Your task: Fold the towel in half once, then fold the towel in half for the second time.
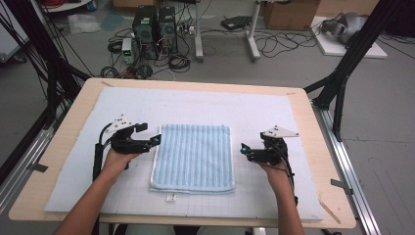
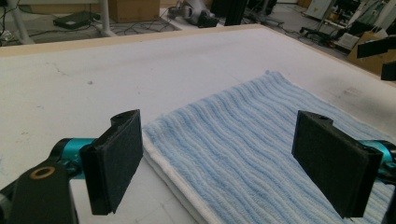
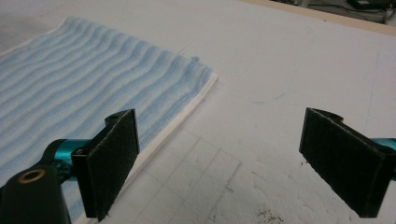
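In the middle of the white mat (image 1: 254, 105) that covers most of the wooden table (image 1: 313, 147) lies a folded blue striped towel (image 1: 193, 156), flat and roughly square, its white-hemmed near edge towards the person and a small white tag (image 1: 171, 198) just beside that edge. The left gripper (image 1: 155, 139) sits just off the towel's left edge, and in the left gripper view its two black jaws stand wide apart with nothing between them, one pad over bare mat and the other over the towel's (image 2: 243, 154) striped top, neither pressing on it. The right gripper (image 1: 243, 149) is near the towel's right edge, apart from it; in the right gripper view its jaws are likewise spread wide and empty, the towel's (image 3: 88, 88) white-hemmed edge running past the left jaw and bare gridded mat (image 3: 261, 154) under the rest. Bare mat lies open all round the towel, broadest at the far side and narrower towards the person, and a strip of bare wood rims the mat on every side. Nothing else rests on the table. Beyond its far edge the floor holds two black computer towers (image 1: 155, 29), loose cables (image 1: 274, 44), white desk legs (image 1: 252, 36) and cardboard boxes (image 1: 288, 14); black frame struts (image 1: 352, 54) slant down at the right and another set stands at the left (image 1: 46, 63), all clear of the tabletop.
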Tool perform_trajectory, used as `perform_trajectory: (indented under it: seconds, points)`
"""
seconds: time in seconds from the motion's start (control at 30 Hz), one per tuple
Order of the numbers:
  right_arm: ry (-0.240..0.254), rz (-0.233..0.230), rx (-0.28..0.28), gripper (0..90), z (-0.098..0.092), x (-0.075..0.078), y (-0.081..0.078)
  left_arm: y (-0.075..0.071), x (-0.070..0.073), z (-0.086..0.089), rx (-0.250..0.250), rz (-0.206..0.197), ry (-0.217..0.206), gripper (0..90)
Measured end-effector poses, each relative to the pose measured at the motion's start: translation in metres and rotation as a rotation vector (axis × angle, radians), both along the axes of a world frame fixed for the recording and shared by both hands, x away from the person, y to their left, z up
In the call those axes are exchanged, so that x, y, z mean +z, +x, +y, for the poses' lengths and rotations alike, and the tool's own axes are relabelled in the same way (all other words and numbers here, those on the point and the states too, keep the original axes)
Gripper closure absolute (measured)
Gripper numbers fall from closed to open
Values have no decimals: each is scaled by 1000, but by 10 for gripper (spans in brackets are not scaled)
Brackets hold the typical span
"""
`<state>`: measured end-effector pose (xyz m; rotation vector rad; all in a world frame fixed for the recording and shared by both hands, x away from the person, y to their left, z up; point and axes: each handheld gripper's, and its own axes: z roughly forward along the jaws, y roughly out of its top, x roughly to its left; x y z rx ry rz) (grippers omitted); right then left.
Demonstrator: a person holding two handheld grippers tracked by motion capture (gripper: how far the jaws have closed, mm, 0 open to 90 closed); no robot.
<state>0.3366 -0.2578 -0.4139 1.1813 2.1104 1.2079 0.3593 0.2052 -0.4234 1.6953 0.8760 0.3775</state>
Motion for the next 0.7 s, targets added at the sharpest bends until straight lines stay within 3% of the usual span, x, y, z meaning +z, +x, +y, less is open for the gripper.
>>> perform_trajectory:
  seconds: [0.13, 0.27, 0.33, 0.53, 0.7]
  points:
    - [2, 3, 4, 112, 2, -1, 1, -1, 0, 2, 24, 17, 4, 172]
    - [10, -6, 12, 112, 2, 0, -1, 0, 4, 1, 27, 10, 14, 174]
    - [19, -4, 8, 112, 1, 0, -2, 3, 6, 0, 28, 13, 24, 175]
    - [17, 0, 7, 112, 0, 0, -4, 13, 11, -2, 16, 25, 0, 184]
    - [12, 6, 13, 112, 1, -3, -2, 25, 13, 0, 38, 49, 3, 180]
